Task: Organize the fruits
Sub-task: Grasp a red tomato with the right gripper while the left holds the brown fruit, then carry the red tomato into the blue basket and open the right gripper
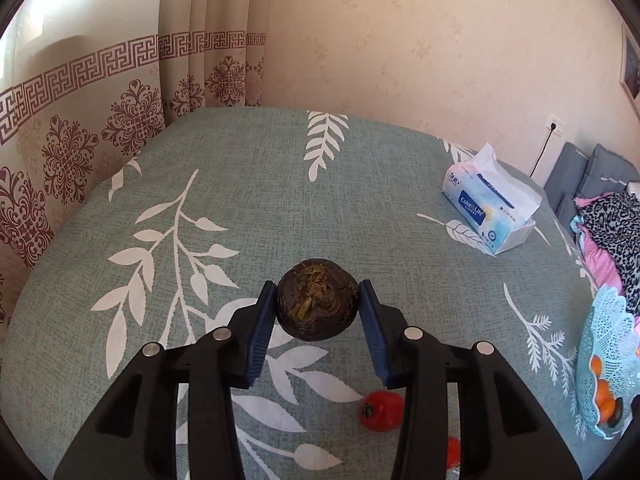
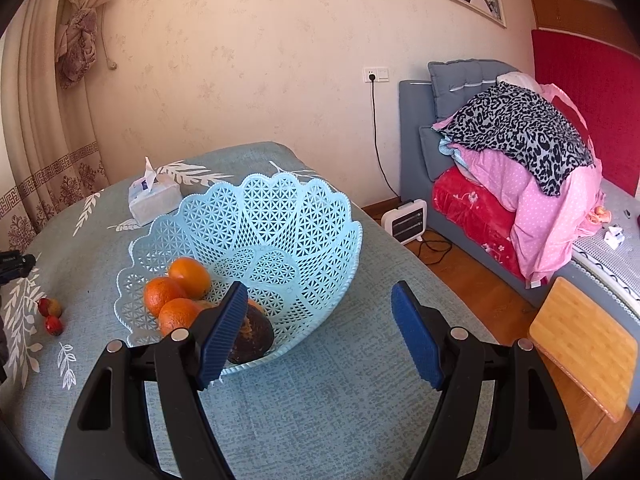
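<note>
My left gripper (image 1: 318,300) is shut on a dark brown round fruit (image 1: 318,300) and holds it above the table. Below it a red fruit (image 1: 382,410) lies on the teal leaf-print tablecloth (image 1: 240,200), with another red one (image 1: 453,452) partly hidden behind a finger. The light blue lattice basket (image 2: 280,216) holds three oranges (image 2: 188,276) and a dark brown fruit (image 2: 252,336); it also shows at the right edge of the left wrist view (image 1: 608,352). My right gripper (image 2: 320,336) is open and empty, just in front of the basket. Two small red fruits (image 2: 51,316) lie left of the basket.
A tissue pack (image 1: 490,216) sits at the table's far right; it also shows in the right wrist view (image 2: 152,196). Curtains (image 1: 80,140) hang behind the table. A sofa with piled clothes (image 2: 516,168), a small heater (image 2: 404,220) and a wooden stool (image 2: 584,344) stand to the right.
</note>
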The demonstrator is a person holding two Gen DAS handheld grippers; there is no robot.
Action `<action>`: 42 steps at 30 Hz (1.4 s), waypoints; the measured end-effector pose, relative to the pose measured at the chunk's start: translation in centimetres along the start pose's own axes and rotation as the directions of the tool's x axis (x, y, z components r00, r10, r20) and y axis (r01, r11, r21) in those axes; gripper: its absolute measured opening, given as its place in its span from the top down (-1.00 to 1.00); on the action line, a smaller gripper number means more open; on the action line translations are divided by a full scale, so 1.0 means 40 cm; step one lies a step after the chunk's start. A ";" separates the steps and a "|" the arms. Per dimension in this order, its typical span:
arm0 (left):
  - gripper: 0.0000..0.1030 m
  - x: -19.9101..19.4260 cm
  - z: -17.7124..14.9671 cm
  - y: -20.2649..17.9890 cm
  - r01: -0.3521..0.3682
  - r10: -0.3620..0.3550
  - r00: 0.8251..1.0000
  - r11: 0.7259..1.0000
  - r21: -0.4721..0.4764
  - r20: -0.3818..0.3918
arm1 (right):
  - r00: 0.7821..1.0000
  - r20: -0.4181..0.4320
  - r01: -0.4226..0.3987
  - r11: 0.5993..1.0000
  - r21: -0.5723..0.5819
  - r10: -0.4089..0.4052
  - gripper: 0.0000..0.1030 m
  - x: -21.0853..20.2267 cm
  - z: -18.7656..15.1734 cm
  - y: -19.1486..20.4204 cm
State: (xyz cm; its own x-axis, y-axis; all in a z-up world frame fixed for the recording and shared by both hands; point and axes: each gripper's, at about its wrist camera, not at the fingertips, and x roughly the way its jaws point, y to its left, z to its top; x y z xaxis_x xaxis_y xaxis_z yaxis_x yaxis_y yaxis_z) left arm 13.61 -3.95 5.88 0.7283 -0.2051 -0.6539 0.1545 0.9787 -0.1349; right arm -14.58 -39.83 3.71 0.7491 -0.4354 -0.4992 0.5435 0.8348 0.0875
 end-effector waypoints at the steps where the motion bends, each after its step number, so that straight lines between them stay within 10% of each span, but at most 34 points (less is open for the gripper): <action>1: 0.19 -0.016 0.002 0.004 0.006 -0.006 1.000 1.000 -0.005 0.014 | 1.000 0.011 -0.001 1.000 -0.012 0.001 -0.47 -0.010 0.002 0.014; 8: 0.18 -0.083 0.023 0.032 0.013 -0.010 0.997 0.999 -0.038 0.073 | 0.974 -0.008 -0.223 0.962 -0.155 0.225 -0.47 -0.063 0.025 0.227; 14: 0.18 -0.110 0.036 0.068 0.016 -0.008 0.995 0.997 -0.082 0.095 | 0.885 -0.209 -0.455 0.866 -0.209 0.415 -0.47 -0.010 0.004 0.436; 25: 0.18 -0.143 0.049 0.106 0.012 0.004 0.991 0.993 -0.116 0.134 | 0.757 -0.445 -0.612 0.757 -0.228 0.478 -0.10 0.078 -0.059 0.685; 42: 0.18 -0.175 0.058 0.119 0.037 -0.014 0.987 0.990 -0.139 0.161 | 0.783 -0.489 -0.561 0.777 -0.285 0.386 0.46 0.124 -0.079 0.759</action>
State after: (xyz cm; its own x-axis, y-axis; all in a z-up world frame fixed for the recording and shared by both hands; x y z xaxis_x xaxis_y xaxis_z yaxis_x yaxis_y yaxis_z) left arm 10.78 2.15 11.53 0.8242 -0.2168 -0.5231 0.0871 0.9613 -0.2612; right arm 4.43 -15.59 1.16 0.6109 0.1459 -0.7782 -0.1054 0.9891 0.1027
